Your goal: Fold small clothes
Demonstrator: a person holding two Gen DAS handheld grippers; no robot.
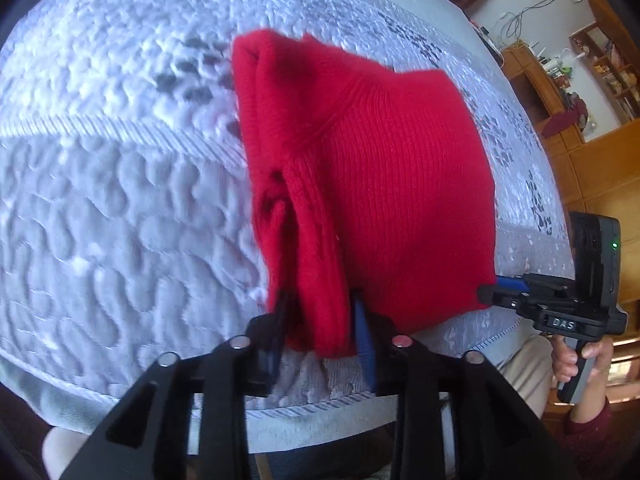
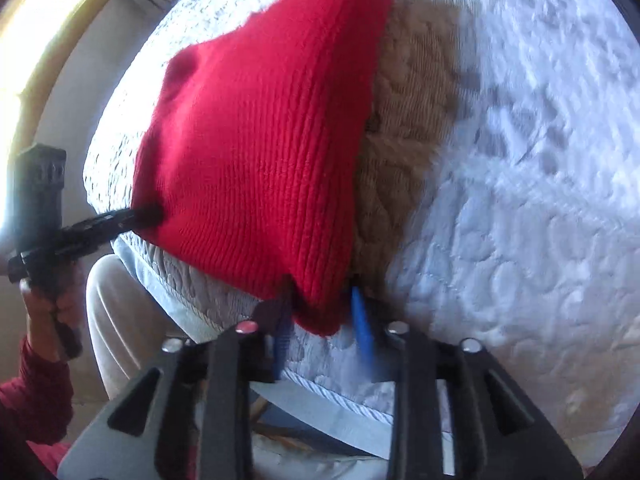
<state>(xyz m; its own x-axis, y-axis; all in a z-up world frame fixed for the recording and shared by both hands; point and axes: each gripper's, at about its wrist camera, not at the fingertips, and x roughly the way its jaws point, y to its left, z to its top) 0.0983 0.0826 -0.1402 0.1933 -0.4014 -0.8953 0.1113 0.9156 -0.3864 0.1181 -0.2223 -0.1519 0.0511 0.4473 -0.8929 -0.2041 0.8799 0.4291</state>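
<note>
A red knit garment (image 1: 372, 184) hangs lifted over the quilted white bedspread (image 1: 120, 200), folded over on itself. My left gripper (image 1: 320, 312) is shut on its near left corner. My right gripper (image 2: 320, 304) is shut on the other near corner of the red garment (image 2: 256, 160). The right gripper also shows in the left wrist view (image 1: 496, 290) at the cloth's right edge. The left gripper shows in the right wrist view (image 2: 148, 212) at the cloth's left edge. The garment's far end rests toward the bed.
A tan knit piece (image 2: 404, 152) lies on the bedspread (image 2: 520, 200) behind the red garment. The bed's front edge (image 1: 320, 404) is just below the grippers. Wooden shelves (image 1: 592, 80) stand at the right, a window (image 2: 36, 40) at the left.
</note>
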